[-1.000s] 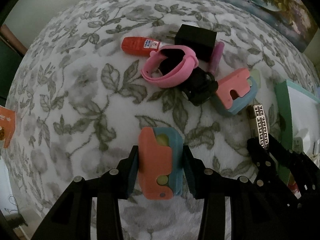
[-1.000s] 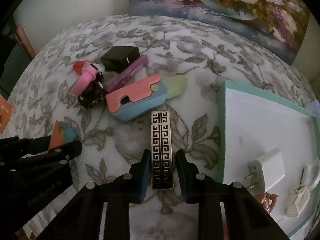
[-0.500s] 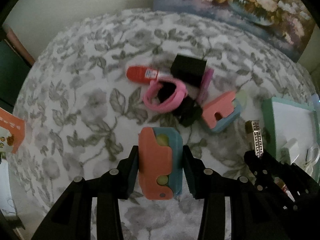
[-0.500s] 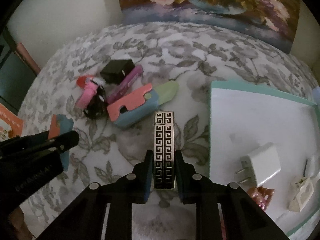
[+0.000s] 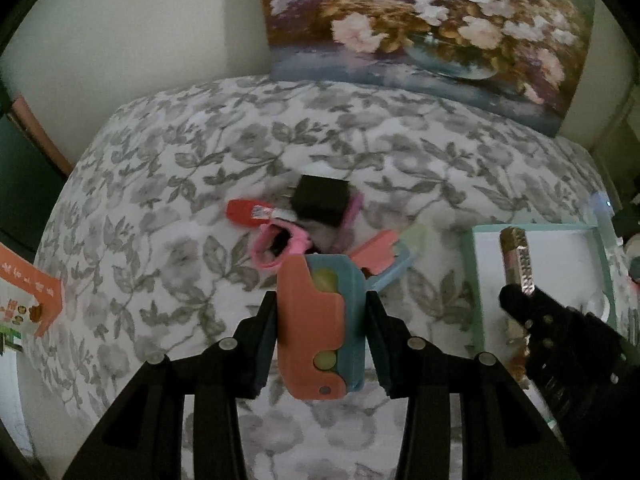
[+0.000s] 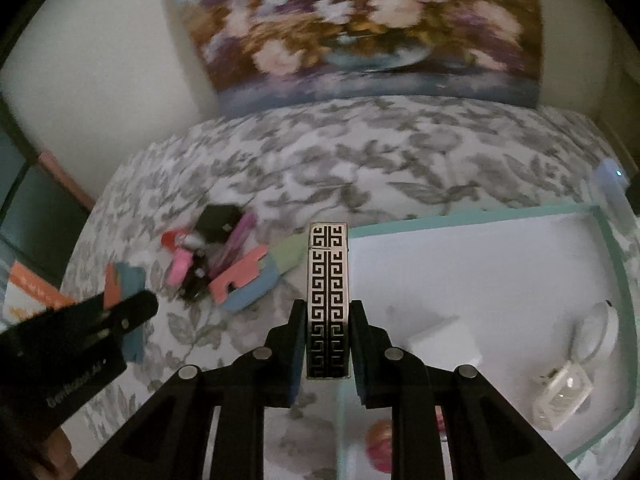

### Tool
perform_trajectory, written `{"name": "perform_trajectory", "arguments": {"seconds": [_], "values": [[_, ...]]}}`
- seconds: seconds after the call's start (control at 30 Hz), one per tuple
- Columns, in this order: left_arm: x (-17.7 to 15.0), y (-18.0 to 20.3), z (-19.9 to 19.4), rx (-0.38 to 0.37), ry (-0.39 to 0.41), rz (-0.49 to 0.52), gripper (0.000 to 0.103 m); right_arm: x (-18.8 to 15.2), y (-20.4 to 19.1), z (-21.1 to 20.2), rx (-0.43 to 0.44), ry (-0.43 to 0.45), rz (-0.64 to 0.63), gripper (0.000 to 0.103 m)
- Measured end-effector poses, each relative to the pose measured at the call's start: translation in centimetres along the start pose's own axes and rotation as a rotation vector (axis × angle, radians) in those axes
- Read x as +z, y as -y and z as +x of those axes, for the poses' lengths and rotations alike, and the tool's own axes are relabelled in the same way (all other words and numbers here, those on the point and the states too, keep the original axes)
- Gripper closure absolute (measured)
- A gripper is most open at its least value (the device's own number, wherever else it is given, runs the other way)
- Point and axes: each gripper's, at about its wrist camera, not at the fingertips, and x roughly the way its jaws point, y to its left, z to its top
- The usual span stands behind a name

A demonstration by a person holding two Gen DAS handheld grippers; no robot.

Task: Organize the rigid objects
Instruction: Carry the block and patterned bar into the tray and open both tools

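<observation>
Leaf-patterned bedding (image 5: 168,184) carries the remaining clutter; left gripper (image 5: 322,320) pinches the coral-and-blue case (image 5: 320,320), right gripper (image 6: 329,332) pinches the key-pattern lighter (image 6: 328,292) above the teal tray (image 6: 472,218) rim; lower each onto bare floor (tray already holds a white charger (image 6: 444,344) and clear clip (image 6: 562,394)).

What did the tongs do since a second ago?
Both tongs lifted their things off the flowered bedspread. The left tongs raised the orange-and-blue toy; the right tongs squeezed the patterned lighter and carried it over the teal tray. The pile stayed put.
</observation>
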Motion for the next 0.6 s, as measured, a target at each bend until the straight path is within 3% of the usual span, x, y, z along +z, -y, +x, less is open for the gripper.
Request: {"name": "perform_trajectory", "arguments": {"seconds": [0.6], "values": [[3.2, 15.3, 2.8, -0.086, -0.023, 0.222, 0.059, 0.6, 15.3, -2.8, -0.102, 0.046, 0.309, 0.081]]}}
